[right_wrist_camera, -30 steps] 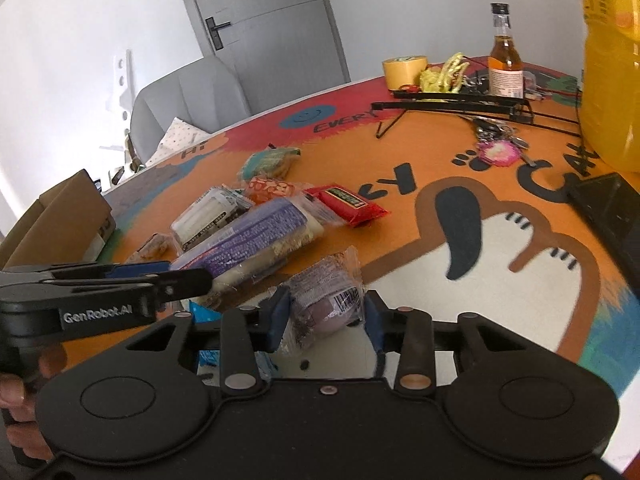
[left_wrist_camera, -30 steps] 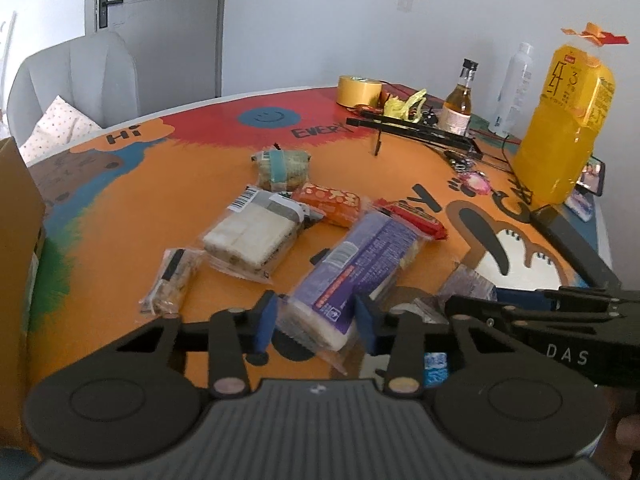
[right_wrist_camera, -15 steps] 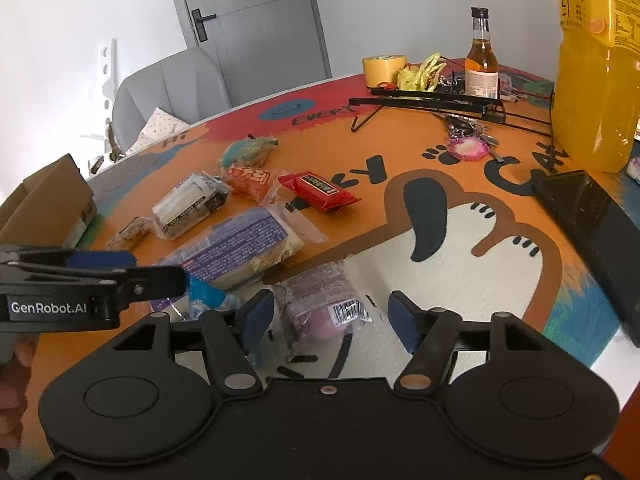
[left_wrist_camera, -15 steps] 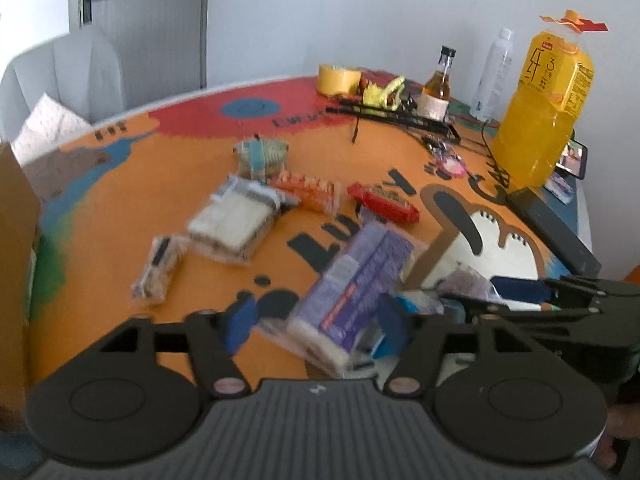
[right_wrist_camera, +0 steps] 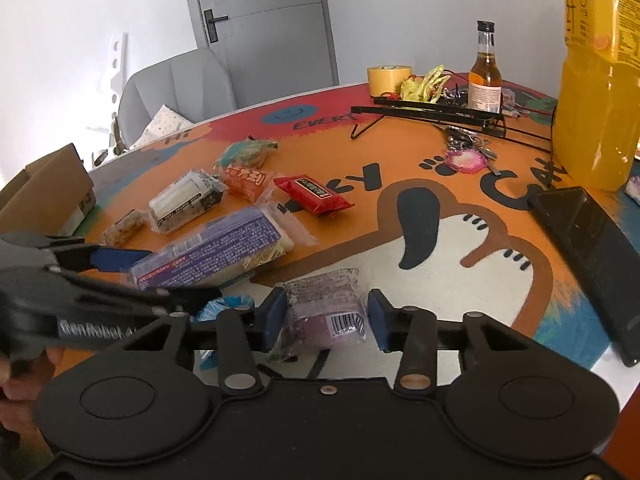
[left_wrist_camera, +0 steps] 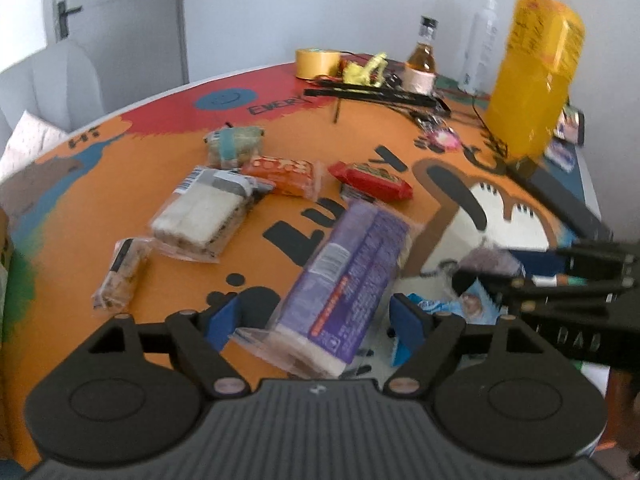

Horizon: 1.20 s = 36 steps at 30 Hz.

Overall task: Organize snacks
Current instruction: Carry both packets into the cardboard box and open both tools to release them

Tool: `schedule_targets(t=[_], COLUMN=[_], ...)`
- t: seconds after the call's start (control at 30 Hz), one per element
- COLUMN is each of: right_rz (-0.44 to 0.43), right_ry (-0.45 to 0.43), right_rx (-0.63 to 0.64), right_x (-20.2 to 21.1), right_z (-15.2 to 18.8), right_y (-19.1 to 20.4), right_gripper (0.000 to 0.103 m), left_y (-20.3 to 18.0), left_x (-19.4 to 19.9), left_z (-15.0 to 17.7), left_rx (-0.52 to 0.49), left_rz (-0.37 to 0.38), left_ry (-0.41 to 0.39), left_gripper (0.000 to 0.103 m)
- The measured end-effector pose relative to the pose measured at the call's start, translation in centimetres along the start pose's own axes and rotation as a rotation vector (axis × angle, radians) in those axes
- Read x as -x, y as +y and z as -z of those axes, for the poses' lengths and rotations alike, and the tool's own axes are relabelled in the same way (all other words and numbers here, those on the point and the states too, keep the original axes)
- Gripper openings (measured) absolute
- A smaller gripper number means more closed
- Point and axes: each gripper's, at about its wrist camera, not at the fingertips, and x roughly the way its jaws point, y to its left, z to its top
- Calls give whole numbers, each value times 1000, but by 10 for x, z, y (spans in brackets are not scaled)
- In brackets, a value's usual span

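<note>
- Several wrapped snacks lie loose on the painted counter [right_wrist_camera: 440, 264], and both grippers hang low over the near edge with their jaws spread, holding nothing.
- Biggest is the long purple packet [left_wrist_camera: 344, 280], lying between the left gripper [left_wrist_camera: 316, 320] fingers but clear of both pads. It looks like a soft loaf or cake in slack film: light, squashy, slippery at the loose ends. A hold across the firm middle would suit it better than the empty crimped film.
- Next is the white sandwich pack [left_wrist_camera: 200, 220], farther left and well apart from the gripper. It looks soft and easily crushed, so a gentle squeeze across its short side seems wise.
- Closer to the right gripper [right_wrist_camera: 326, 318] sits the small purple bun [right_wrist_camera: 326, 304] in clear wrap, between the open fingers without touching them. It seems light and springy; pinch the body, not the wrinkled film.
- Smaller still are the red bar [right_wrist_camera: 312, 194] and orange packet [right_wrist_camera: 244, 178], flat, glossy, likely to slide.
- Smallest is the thin nut bar [left_wrist_camera: 120, 274], stiff and brittle-looking, best taken by its long sides.
</note>
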Motion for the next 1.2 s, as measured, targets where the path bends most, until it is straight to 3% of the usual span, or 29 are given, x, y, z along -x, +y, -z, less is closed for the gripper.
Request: schedule_targets(t=[0.07, 0.13, 0.17, 0.2, 0.73, 1.2], right_rz=[0, -7, -13, -19, -66, -152], right_ry=[-1, 0, 0, 0, -64, -116], right_rx=[-4, -12, -17, -20, -13, 39], right_x=[1, 1, 1, 2, 15, 13], right_z=[0, 0, 0, 0, -18, -44], right_y=[1, 1, 2, 2, 27, 73], right_gripper=[39, 38, 38, 37, 36, 36], left_y=[-3, -1, 1, 2, 27, 65], left_x=[1, 4, 6, 7, 52, 98], left_z=[3, 2, 1, 0, -7, -12], left_rx=[-15, 1, 8, 18, 96, 159], left_rz=[-26, -19, -4, -12, -15, -89], left_ry=[-12, -14, -11, -9, -103, -198], left_gripper=[70, 52, 37, 34, 32, 32])
